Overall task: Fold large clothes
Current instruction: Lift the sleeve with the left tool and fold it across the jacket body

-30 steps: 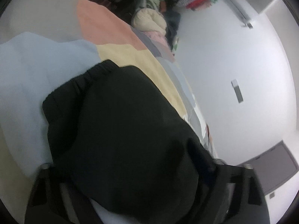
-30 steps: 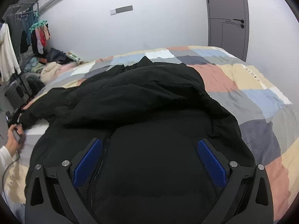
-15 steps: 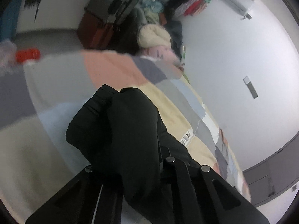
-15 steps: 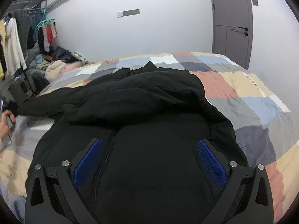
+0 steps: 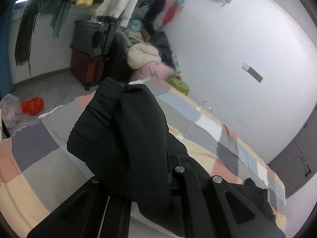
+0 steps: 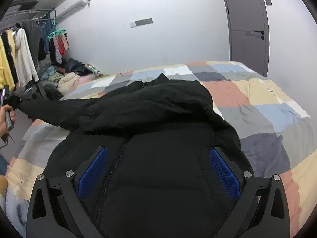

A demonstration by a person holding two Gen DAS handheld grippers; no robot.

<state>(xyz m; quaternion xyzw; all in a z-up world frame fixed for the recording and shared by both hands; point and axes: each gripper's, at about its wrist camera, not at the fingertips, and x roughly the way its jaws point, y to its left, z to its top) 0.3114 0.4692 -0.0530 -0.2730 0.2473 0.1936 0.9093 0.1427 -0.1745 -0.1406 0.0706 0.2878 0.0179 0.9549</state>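
A large black padded jacket (image 6: 162, 119) lies spread on a patchwork quilt (image 6: 257, 103) on the bed. My right gripper (image 6: 158, 158) hovers open just over the jacket's zipped front, and its blue pads (image 6: 93, 170) stand wide apart with nothing clamped. In the left wrist view my left gripper (image 5: 168, 176) is shut on the jacket's sleeve (image 5: 126, 130), whose bunched cuff hides the fingertips. From the right wrist view, that sleeve (image 6: 49, 111) stretches up off the bed to a hand (image 6: 6, 119) at the far left edge.
A rack of hanging clothes (image 6: 21, 55) stands left of the bed, with stacked suitcases (image 5: 89, 55) and a clothes pile (image 5: 144, 57) below. A red bag (image 5: 32, 106) lies on the floor. A grey door (image 6: 247, 25) stands behind the bed.
My left gripper closed on the sleeve cuff and rose with it, rolling, so the sleeve now hangs off the bed. My right gripper drifted slightly and stayed open.
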